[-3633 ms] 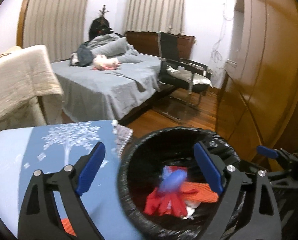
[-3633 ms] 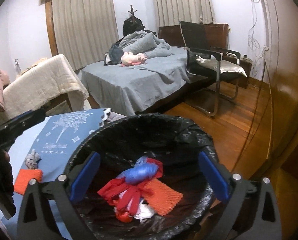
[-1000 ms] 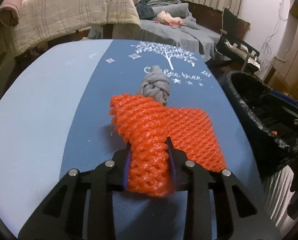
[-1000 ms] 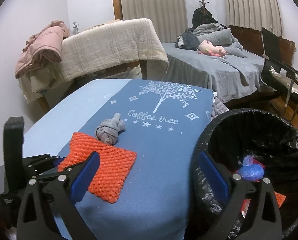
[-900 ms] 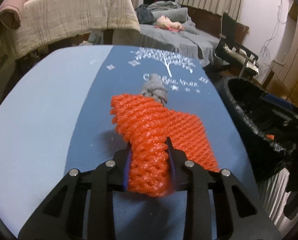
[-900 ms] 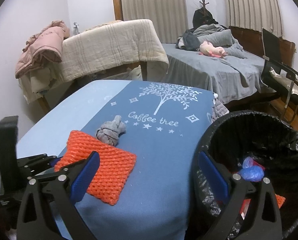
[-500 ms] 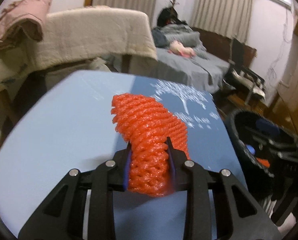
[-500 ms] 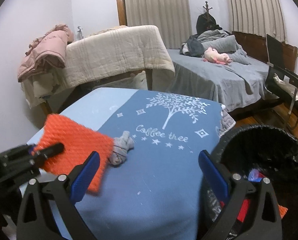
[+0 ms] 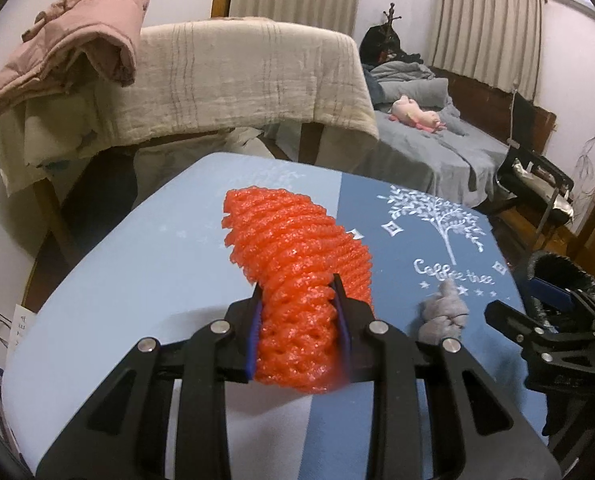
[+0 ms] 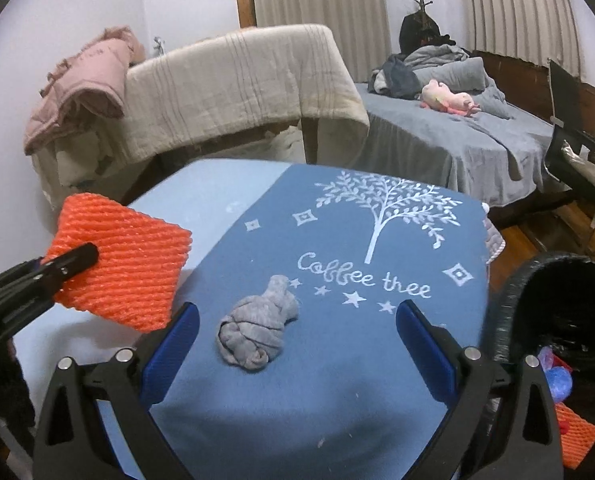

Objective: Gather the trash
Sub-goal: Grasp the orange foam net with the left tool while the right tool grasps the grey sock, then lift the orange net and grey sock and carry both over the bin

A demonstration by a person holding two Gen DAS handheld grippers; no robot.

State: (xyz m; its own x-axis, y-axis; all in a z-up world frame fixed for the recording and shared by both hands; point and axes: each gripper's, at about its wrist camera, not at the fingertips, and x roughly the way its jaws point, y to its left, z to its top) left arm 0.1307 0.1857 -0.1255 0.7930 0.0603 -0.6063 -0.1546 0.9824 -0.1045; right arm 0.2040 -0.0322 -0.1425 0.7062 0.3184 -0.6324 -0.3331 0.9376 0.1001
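Your left gripper [image 9: 297, 320]: jaws clamped on one orange foam net [image 9: 297, 264], ribbed mesh, folded, lifted clear above blue tablecloth [image 10: 337, 400]. Your right gripper [image 10: 295, 344]: jaws wide apart, nothing held, poised over one grey knotted rag [image 10: 257, 332] lying on tablecloth. One black-lined bin [image 10: 557, 300] just beside tablecloth's right edge, holding second orange net piece [image 10: 577, 436] and blue wrapper [image 10: 557, 376].

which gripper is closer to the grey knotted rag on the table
Right. The right gripper hangs open just over the grey knotted rag, which lies between its fingers in view. The left gripper is off to the side, raised above the table, clamping the orange foam net.
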